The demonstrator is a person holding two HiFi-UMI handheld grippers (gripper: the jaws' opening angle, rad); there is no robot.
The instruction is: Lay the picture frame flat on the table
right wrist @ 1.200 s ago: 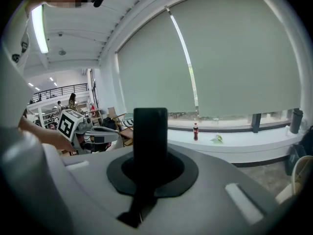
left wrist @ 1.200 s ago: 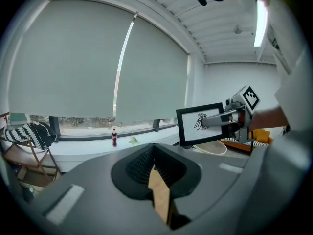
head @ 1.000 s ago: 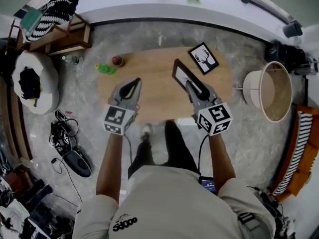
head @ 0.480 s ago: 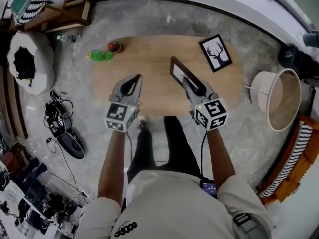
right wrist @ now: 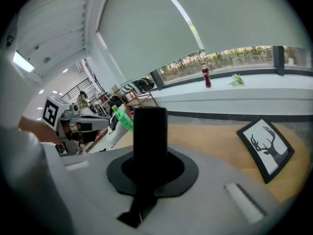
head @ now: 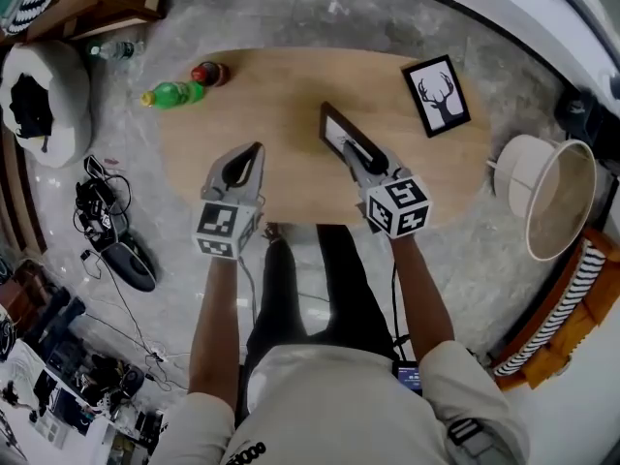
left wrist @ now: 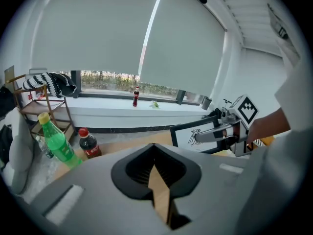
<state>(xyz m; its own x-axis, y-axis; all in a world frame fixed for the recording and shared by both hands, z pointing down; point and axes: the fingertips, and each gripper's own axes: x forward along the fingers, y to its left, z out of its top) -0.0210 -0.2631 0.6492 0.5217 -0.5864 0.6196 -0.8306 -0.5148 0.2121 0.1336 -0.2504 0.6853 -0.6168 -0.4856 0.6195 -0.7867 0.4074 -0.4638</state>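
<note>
- Our left tool [head: 254,153] is hanging clenched and empty, well to the left of the frame.
- Our right tool [head: 349,151] is gripping the picture frame [head: 331,124] by its near edge. The frame is standing tilted over the bench [head: 281,85], its long axis pointing ahead of this tool.

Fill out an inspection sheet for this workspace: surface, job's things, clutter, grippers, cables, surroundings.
Surface: oval wooden table, pale wood.
Job's things: black picture frame held on edge over the table, not yet flat; whether it touches the wood cannot be told.
Clutter: deer picture lying flat at the table's far right; green bottle and cola bottle by its left end.
Grippers: right gripper shut on the picture frame; left gripper shut, empty, over the table.
Cables: cable tangle on the floor at left.
Surroundings: white lampshade on the floor at right; white pouf at left.
</note>
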